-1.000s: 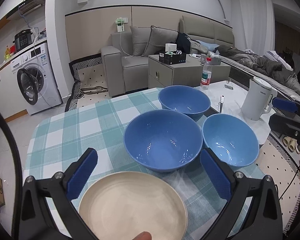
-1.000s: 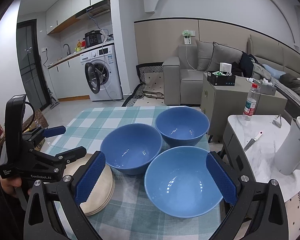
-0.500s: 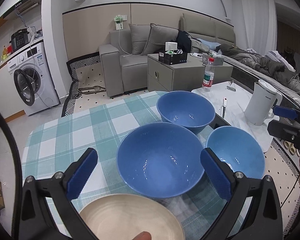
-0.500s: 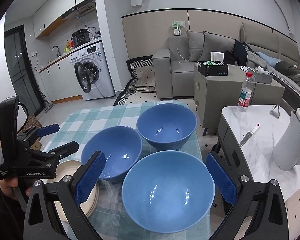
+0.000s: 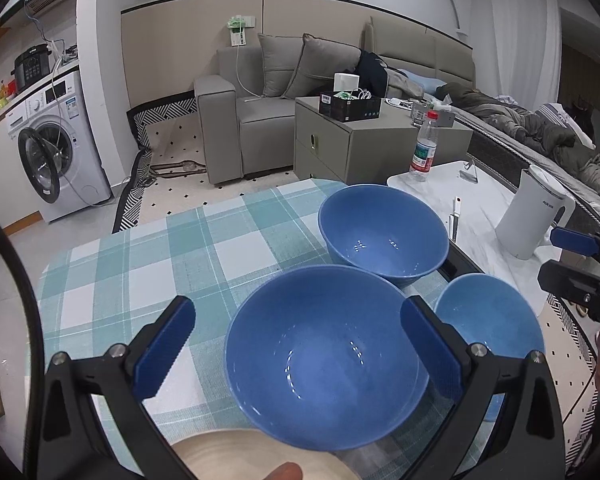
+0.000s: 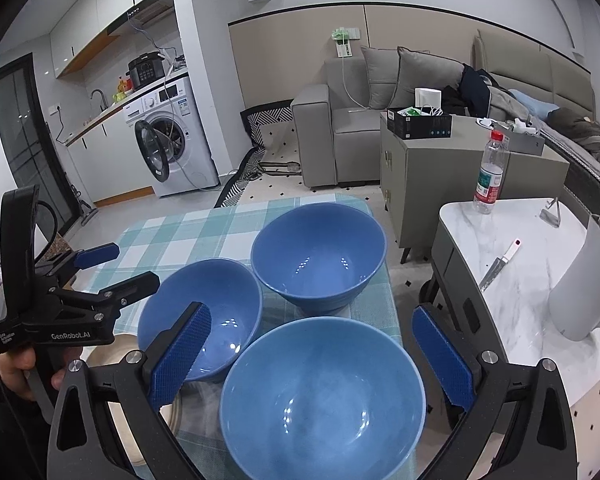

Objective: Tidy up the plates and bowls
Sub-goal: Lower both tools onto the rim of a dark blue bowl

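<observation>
Three blue bowls stand on a green checked tablecloth (image 5: 148, 264). In the left wrist view the middle bowl (image 5: 324, 356) lies between the open fingers of my left gripper (image 5: 300, 344), the far bowl (image 5: 382, 234) is beyond it, and the right bowl (image 5: 490, 320) is partly behind the right finger. A cream plate (image 5: 256, 456) is at the bottom edge. In the right wrist view my right gripper (image 6: 312, 356) is open over the near bowl (image 6: 320, 396), with the middle bowl (image 6: 204, 312) and far bowl (image 6: 318, 258) behind. The left gripper (image 6: 112, 268) shows at the left, open.
A white marble side table (image 6: 512, 276) stands right of the cloth with a white kettle (image 6: 588, 276), a knife (image 6: 498, 264) and a water bottle (image 6: 490, 174). A grey cabinet (image 6: 432, 164), sofa and washing machine (image 6: 168, 148) lie beyond the table's far edge.
Both grippers have moved forward over the table. The middle bowl now lies between the left fingers and the plate has slid to the frame bottom. The near bowl sits closer under the right gripper.
</observation>
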A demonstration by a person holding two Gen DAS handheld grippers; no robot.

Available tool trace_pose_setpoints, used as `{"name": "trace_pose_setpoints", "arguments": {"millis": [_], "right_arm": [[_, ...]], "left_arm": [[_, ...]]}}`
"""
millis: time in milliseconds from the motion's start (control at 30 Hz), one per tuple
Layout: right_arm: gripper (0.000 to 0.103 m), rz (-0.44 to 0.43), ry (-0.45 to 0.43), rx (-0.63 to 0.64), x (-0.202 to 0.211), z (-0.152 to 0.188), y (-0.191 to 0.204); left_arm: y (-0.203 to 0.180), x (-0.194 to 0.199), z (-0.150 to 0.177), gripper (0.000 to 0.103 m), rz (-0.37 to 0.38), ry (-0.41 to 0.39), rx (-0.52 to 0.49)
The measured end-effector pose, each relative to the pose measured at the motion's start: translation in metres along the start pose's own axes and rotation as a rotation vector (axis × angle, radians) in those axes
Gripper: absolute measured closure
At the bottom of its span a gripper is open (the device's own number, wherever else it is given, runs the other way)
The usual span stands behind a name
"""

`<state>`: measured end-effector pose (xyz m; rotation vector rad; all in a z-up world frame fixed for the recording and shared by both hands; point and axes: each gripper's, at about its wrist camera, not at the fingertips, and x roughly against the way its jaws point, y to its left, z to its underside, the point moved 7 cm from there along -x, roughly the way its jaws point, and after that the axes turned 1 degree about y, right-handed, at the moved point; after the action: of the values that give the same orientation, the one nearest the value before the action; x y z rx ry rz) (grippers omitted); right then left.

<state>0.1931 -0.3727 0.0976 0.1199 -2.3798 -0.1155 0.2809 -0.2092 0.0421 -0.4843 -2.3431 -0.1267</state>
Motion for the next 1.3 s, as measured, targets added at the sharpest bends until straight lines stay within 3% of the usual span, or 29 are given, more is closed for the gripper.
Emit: {"name": "trace_pose_setpoints", "arguments": {"millis": [867, 1067, 1300], "right_arm": [[0.001, 0.024, 0.091, -0.026, -0.076, -0.026, -0.021], [0.001, 0.032, 0.108, -0.034, -0.088, -0.026, -0.028], [0.013, 0.044, 0.140, -0.035, -0.106, -0.025, -0.035]], "left_arm": [[0.006, -0.068, -0.029, 0.000, 0.045, 0.081, 0.009], [0.001, -0.082, -0.033, 0.002, 0.084, 0.101, 0.006], [-0.009, -0.097, -0.034, 0.010, 0.107, 0.131, -0.036]]}}
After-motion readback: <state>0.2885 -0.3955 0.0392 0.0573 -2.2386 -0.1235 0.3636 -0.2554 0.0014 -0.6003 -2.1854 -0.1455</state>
